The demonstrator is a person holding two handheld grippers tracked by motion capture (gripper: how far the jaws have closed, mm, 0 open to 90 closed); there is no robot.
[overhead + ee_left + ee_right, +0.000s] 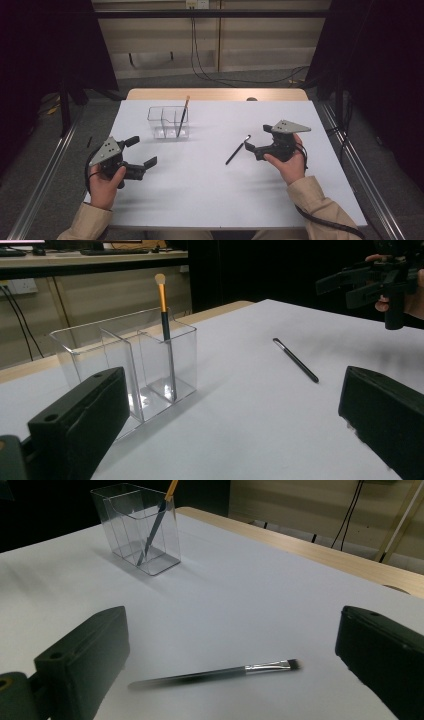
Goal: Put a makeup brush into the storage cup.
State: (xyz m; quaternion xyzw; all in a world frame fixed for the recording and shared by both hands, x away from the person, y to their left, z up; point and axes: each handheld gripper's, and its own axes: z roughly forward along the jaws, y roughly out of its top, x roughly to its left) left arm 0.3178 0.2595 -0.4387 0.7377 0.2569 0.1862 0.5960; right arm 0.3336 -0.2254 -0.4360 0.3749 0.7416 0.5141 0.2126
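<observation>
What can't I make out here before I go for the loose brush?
- Loose brush: right gripper view, handle end blurs into its shadow; high view, too small to read the bristles.
- Standing brush: right gripper view, its head is cut off by the top edge.
- Organizer: left gripper view, near corner hidden behind the left gripper jaw.
- Right gripper: left gripper view, cut off by the top and right edges.

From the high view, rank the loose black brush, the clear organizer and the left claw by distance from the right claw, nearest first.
1. Loose black brush: lying flat on the table just to the left of the right claw.
2. Clear organizer: farther left, toward the table's back.
3. Left claw: farthest, near the left edge.
</observation>
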